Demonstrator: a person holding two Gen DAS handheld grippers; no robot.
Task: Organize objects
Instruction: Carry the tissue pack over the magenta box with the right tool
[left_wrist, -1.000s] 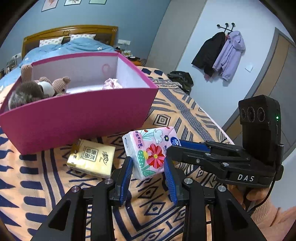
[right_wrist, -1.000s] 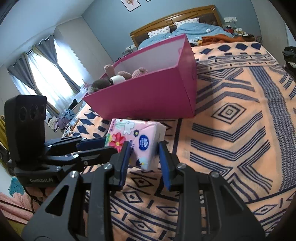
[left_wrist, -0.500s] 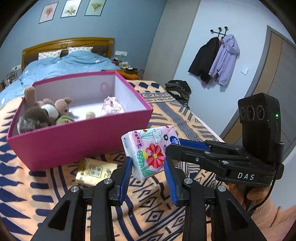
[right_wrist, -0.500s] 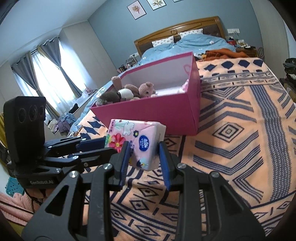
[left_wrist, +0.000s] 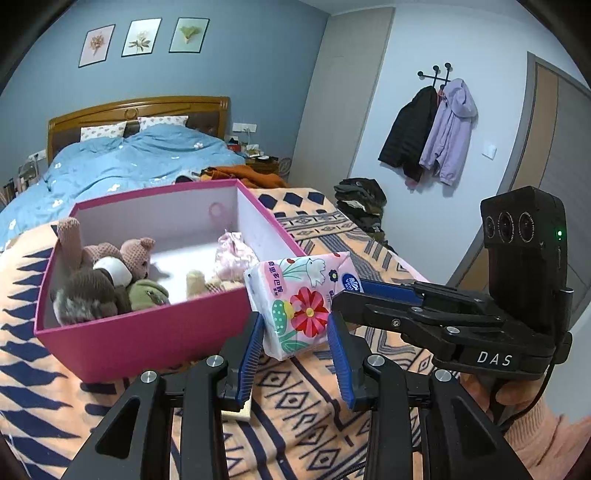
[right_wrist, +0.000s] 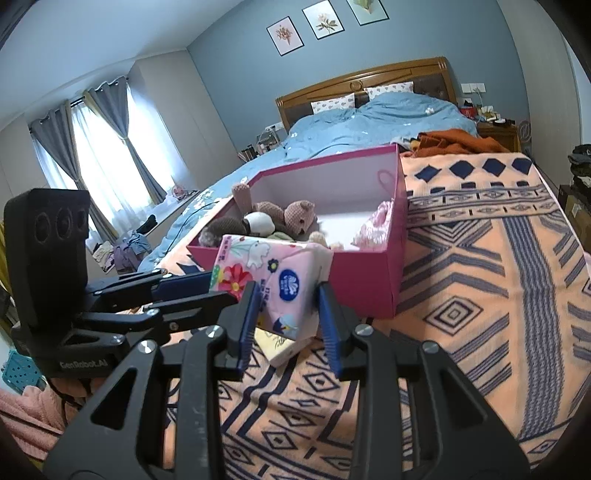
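Observation:
A pink floral tissue pack (left_wrist: 299, 302) (right_wrist: 266, 273) hangs in the air just in front of the pink box (left_wrist: 147, 332) (right_wrist: 369, 280). My left gripper (left_wrist: 293, 325) is shut on its near end, blue pads pressing both sides. My right gripper (right_wrist: 286, 295) is shut on the other end and shows in the left wrist view at the pack's right side (left_wrist: 354, 293). The left gripper (right_wrist: 214, 286) reaches in from the left in the right wrist view. Plush toys (left_wrist: 110, 273) (right_wrist: 280, 218) lie in the box. A yellow tissue pack (right_wrist: 280, 345) lies on the blanket below, mostly hidden.
An orange and navy patterned blanket (right_wrist: 461, 295) covers the bed's foot; a blue duvet (left_wrist: 129, 162) lies behind the box. A pile of clothes (left_wrist: 358, 199) and hung coats (left_wrist: 428, 129) are at the right wall. A hand in a pink sleeve (left_wrist: 517, 402) holds the right gripper.
Both grippers have risen with the pink tissue pack held between them. The box's inside now shows more fully, and the yellow pack has slipped below the fingers.

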